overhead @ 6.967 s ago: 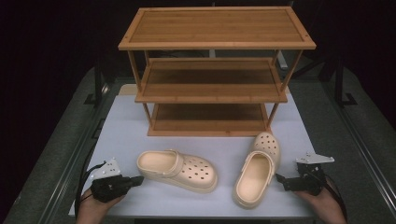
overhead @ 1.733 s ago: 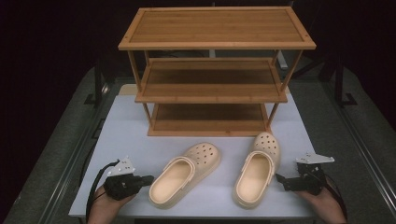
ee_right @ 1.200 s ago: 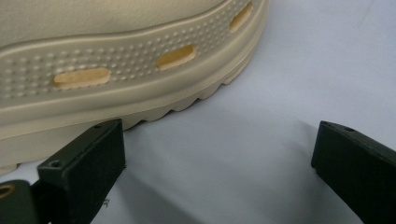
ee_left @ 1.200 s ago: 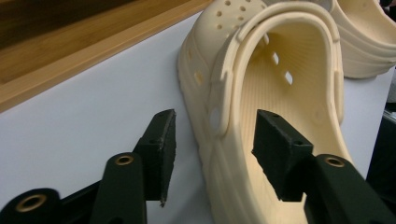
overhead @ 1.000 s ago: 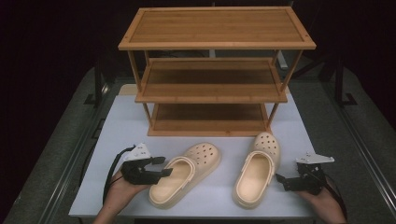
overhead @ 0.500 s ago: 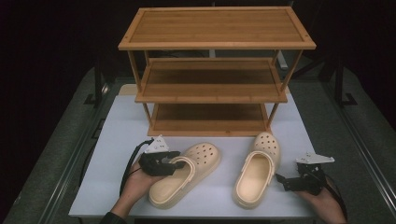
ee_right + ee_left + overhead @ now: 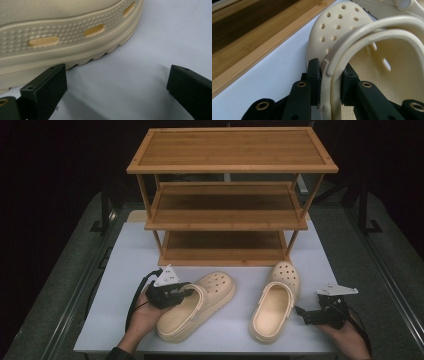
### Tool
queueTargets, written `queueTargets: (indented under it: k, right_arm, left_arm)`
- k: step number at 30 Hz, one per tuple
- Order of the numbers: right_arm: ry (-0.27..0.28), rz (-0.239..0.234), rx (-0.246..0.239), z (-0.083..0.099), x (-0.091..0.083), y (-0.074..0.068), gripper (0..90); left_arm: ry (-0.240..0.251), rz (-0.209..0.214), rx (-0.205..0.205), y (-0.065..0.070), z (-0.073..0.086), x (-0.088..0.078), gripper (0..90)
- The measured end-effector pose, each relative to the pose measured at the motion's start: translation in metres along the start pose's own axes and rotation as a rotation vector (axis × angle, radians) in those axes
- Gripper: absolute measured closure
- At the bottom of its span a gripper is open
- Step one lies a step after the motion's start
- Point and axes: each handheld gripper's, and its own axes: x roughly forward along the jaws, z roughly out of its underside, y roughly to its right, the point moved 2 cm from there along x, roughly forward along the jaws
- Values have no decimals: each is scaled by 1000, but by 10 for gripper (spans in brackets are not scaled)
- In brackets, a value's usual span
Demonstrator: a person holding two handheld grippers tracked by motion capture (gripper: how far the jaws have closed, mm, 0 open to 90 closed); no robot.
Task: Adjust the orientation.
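The left clog [image 7: 196,305], smooth cream foam with a holed toe, lies on the white table [image 7: 125,260] before the bamboo rack [image 7: 227,195]; since a second ago the left gripper [image 7: 186,292] has slid in and its jaws have just been closing, and now pinch the side wall. I judge it ready to lift. The right gripper [image 7: 301,312] rests spread wide beside the right clog [image 7: 274,307].

- The left clog's [image 7: 197,307] near side wall sits hidden under the left gripper [image 7: 186,292] in the high view.
- In the right gripper view, the right clog [image 7: 62,32] runs off the top and left edges.
- The rack's [image 7: 230,195] lowest shelf lies in deep shadow.
- The person's forearms are cut by the bottom edge.
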Motion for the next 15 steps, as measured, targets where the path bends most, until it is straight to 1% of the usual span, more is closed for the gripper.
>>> queueTargets:
  k: [2, 3, 4, 5, 7, 10, 12, 15]
  right_arm:
    - [0, 0, 0, 0, 0, 0, 25]
    - [1, 0, 0, 0, 0, 0, 25]
    - [1, 0, 1, 0, 0, 0, 25]
    - [1, 0, 1, 0, 0, 0, 25]
    - [1, 0, 1, 0, 0, 0, 25]
    - [1, -1, 0, 0, 0, 0, 25]
    - [0, -1, 1, 0, 0, 0, 25]
    - [0, 0, 0, 0, 0, 0, 25]
  left_arm:
    - [3, -15, -14, -3, 1, -3, 748]
    - [4, -28, -18, -5, 2, -5, 748]
    - [-3, -51, -16, -9, 5, -10, 746]
    - [-3, -51, -16, -9, 5, -10, 746]
    - [2, -71, -35, -14, 8, -16, 746]
    - [2, -104, -50, -23, 13, -28, 747]
    - [10, -133, -70, -30, 18, -35, 747]
    - [7, -169, -88, -38, 24, -43, 746]
